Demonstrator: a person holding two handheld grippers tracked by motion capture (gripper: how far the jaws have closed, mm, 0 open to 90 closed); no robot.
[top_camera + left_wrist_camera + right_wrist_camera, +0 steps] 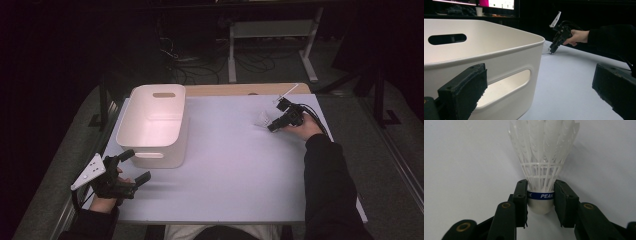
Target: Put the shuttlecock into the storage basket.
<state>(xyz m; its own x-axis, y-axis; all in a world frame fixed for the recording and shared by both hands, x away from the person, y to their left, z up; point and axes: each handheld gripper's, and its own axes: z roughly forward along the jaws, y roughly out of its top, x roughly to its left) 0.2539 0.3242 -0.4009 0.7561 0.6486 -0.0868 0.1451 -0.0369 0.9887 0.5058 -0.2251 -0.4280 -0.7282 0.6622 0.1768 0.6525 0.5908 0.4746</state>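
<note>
Jaws of the left gripper (134, 166) are sitting spread wide at about seven o'clock, just beside the white bin (150, 102). Farther off at two o'clock, the right gripper (541, 201) is pinching the shuttlecock (541, 167) on the table (235, 165) by its cork. Lifting it comes next, probably toward the bin. Its blue band is reading "PEAK".

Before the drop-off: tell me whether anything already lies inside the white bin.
No: in the high view the white bin shows only its bare inner floor, and the shuttlecock sits far across the table.
</note>
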